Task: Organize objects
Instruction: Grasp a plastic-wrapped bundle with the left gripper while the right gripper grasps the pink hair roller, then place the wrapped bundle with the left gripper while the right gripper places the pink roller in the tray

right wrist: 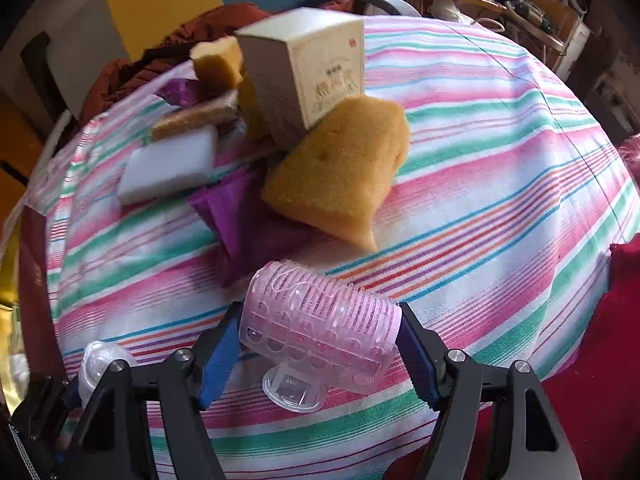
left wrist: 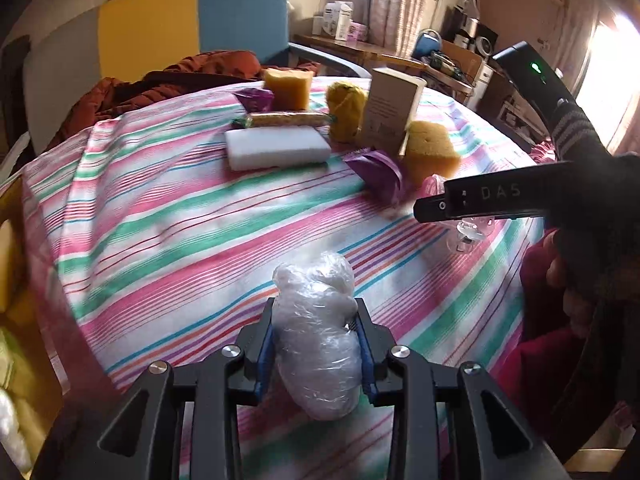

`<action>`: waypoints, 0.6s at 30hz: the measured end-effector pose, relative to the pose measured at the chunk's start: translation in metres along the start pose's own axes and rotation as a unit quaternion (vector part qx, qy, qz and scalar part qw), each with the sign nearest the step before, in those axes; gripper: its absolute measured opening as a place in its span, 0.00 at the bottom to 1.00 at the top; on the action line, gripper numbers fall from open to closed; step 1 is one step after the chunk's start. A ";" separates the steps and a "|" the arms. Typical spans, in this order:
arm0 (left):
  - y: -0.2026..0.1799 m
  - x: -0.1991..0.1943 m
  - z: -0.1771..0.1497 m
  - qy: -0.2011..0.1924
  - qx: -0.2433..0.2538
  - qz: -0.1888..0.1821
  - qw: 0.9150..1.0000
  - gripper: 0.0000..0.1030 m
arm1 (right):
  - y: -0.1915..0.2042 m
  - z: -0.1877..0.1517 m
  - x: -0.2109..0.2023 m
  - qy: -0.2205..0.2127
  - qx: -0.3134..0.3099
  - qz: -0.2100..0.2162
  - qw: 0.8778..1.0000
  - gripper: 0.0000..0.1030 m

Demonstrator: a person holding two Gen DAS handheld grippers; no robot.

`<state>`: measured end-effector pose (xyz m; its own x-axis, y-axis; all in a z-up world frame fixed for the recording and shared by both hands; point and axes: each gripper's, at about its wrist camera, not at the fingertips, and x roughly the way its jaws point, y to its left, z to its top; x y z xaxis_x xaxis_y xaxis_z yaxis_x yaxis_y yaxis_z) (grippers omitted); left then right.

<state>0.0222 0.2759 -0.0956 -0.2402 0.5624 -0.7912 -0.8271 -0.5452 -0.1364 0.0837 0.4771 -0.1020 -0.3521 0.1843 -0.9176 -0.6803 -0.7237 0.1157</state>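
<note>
The left gripper [left wrist: 316, 344] clamps a crinkly bundle of clear plastic wrap [left wrist: 316, 332] between its blue pads, lifted above the striped cloth [left wrist: 168, 240]. The right gripper [right wrist: 316, 346] brackets a pink ribbed hair roller [right wrist: 320, 328] that lies on its clear plastic base; whether the pads press its ends, I cannot tell.

In the right wrist view, a porous tan sponge wedge [right wrist: 340, 176] lies at 12 o'clock from the roller, touching an upright cardboard box [right wrist: 304, 68]. A smooth white foam block [right wrist: 172, 168] sits at 10 o'clock, with a crumpled purple wrapper [right wrist: 244, 216] between them.

Only the left wrist view shows a yellow fuzzy object [left wrist: 346, 108] and a long wrapped snack bar [left wrist: 288, 119] beyond the white block, plus the right gripper seen from the side at 2 o'clock.
</note>
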 end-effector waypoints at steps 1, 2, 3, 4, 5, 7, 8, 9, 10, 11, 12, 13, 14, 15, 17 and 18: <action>0.001 -0.007 0.000 -0.009 -0.001 -0.004 1.000 0.33 | 0.002 -0.001 -0.003 -0.005 -0.004 0.006 1.000 0.71; 0.001 -0.015 0.000 -0.020 0.000 -0.006 1.000 0.33 | 0.005 -0.003 -0.008 -0.014 -0.012 0.014 1.000 0.71; 0.003 -0.024 0.001 -0.031 -0.001 -0.004 1.000 0.33 | 0.009 -0.004 -0.011 -0.021 -0.020 0.019 0.999 0.71; 0.006 -0.035 0.002 -0.041 -0.009 -0.004 0.999 0.33 | 0.013 -0.005 -0.015 -0.026 -0.027 0.024 0.999 0.71; 0.009 -0.043 0.002 -0.049 -0.016 -0.007 0.999 0.33 | 0.018 -0.007 -0.019 -0.032 -0.032 0.030 0.999 0.71; 0.018 -0.062 0.003 -0.069 -0.032 -0.002 0.997 0.33 | 0.027 -0.008 -0.026 -0.041 -0.043 0.042 0.997 0.71; 0.025 -0.073 0.003 -0.079 -0.043 0.006 0.996 0.33 | 0.033 -0.008 -0.029 -0.045 -0.050 0.049 0.997 0.71; 0.032 -0.081 0.003 -0.087 -0.053 0.012 0.995 0.33 | 0.035 -0.005 -0.031 -0.047 -0.054 0.055 0.996 0.71; 0.038 -0.089 0.002 -0.096 -0.062 0.017 0.993 0.33 | 0.040 -0.003 -0.036 -0.050 -0.064 0.064 0.995 0.71; 0.045 -0.096 0.003 -0.104 -0.071 0.023 0.992 0.33 | 0.045 -0.004 -0.039 -0.054 -0.071 0.068 0.994 0.71; 0.053 -0.105 0.002 -0.112 -0.083 0.032 0.990 0.33 | 0.055 -0.004 -0.044 -0.060 -0.084 0.075 0.992 0.71; 0.064 -0.114 0.001 -0.120 -0.100 0.041 0.987 0.33 | 0.068 -0.005 -0.049 -0.064 -0.097 0.085 0.990 0.71; 0.077 -0.124 -0.002 -0.128 -0.119 0.050 0.983 0.33 | 0.077 -0.004 -0.052 -0.068 -0.108 0.093 0.987 0.71; 0.086 -0.130 -0.003 -0.131 -0.130 0.057 0.981 0.33 | 0.086 -0.006 -0.057 -0.071 -0.120 0.101 0.985 0.71; 0.109 -0.144 -0.010 -0.138 -0.158 0.083 0.974 0.33 | 0.112 -0.008 -0.066 -0.081 -0.152 0.121 0.978 0.71; 0.122 -0.150 -0.014 -0.142 -0.171 0.099 0.970 0.33 | 0.127 -0.009 -0.071 -0.087 -0.170 0.133 0.972 0.71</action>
<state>-0.0353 0.1159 -0.0020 -0.5472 0.5476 -0.6330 -0.5448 -0.8072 -0.2273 0.0283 0.3661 -0.0253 -0.6102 0.0478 -0.7908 -0.3082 -0.9339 0.1814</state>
